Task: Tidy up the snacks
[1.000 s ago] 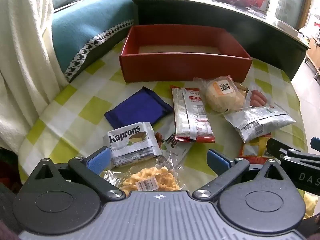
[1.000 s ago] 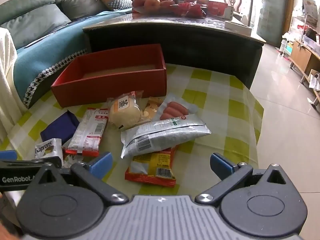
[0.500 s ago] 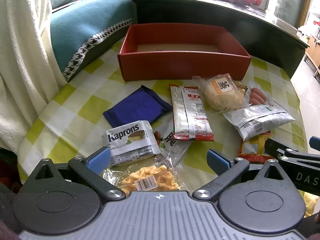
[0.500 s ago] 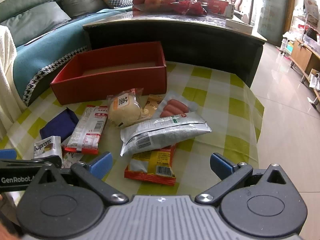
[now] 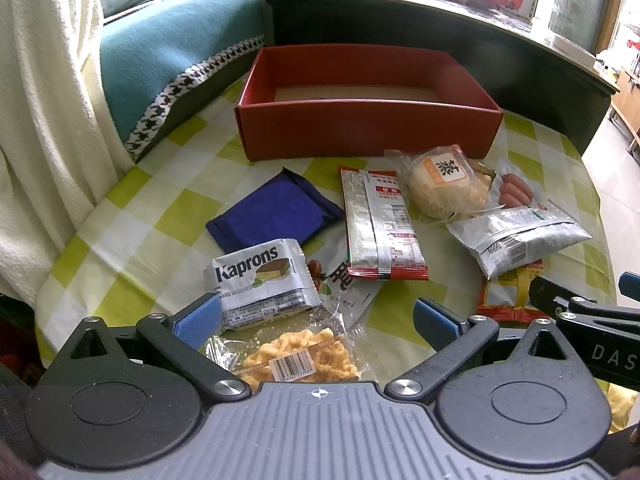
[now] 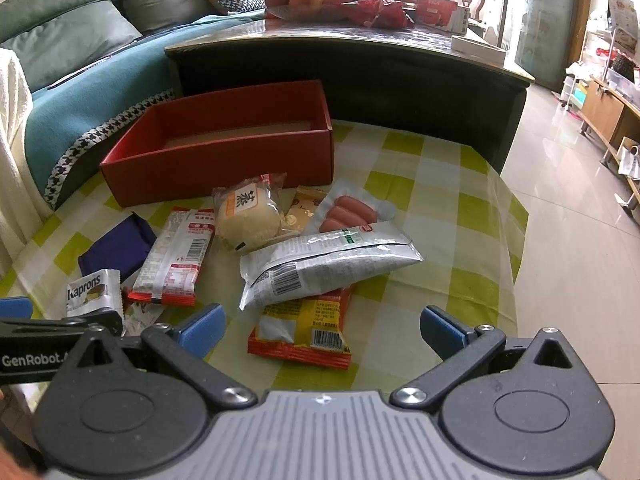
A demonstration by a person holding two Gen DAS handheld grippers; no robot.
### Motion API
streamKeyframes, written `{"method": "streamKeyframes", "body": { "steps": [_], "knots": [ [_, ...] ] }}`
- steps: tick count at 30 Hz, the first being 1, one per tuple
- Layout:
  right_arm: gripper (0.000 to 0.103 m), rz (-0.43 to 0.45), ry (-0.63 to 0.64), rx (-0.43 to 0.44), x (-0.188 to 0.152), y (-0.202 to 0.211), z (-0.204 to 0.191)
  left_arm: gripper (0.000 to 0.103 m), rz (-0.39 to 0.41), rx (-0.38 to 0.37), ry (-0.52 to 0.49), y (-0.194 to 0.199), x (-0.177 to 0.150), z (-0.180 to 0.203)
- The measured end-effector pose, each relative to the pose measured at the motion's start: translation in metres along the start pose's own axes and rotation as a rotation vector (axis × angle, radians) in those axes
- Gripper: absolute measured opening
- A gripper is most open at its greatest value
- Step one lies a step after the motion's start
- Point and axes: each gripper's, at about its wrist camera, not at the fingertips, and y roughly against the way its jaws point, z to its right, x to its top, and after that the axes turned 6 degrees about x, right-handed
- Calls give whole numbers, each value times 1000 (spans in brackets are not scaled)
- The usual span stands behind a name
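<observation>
An empty red box (image 5: 368,128) (image 6: 224,160) stands at the far side of the checked table. Snacks lie loose in front of it: a blue packet (image 5: 276,212), a Kaprons wafer pack (image 5: 260,280), a clear bag of yellow crisps (image 5: 300,356), a long red-and-silver packet (image 5: 380,224), a wrapped bun (image 5: 444,184), sausages (image 6: 348,212), a silver pouch (image 6: 328,260) and a red-yellow packet (image 6: 308,328). My left gripper (image 5: 316,316) is open just above the crisps and wafer pack. My right gripper (image 6: 320,328) is open above the red-yellow packet.
A dark low table (image 6: 360,52) with fruit and red packages stands behind the box. A teal sofa (image 5: 168,40) with a white throw (image 5: 44,120) is at the left. The table's right edge (image 6: 516,240) drops to tiled floor.
Both grippers have eased slightly forward and down toward the snacks. Both stay open, and no snack has moved.
</observation>
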Motion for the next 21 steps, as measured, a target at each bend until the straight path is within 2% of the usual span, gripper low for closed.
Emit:
{"method": "streamKeyframes", "body": {
  "steps": [21],
  "knots": [
    [103,-8,3,0,-3,-2,0,102,-4,-1,-2,-1,-3,-1]
  ]
}}
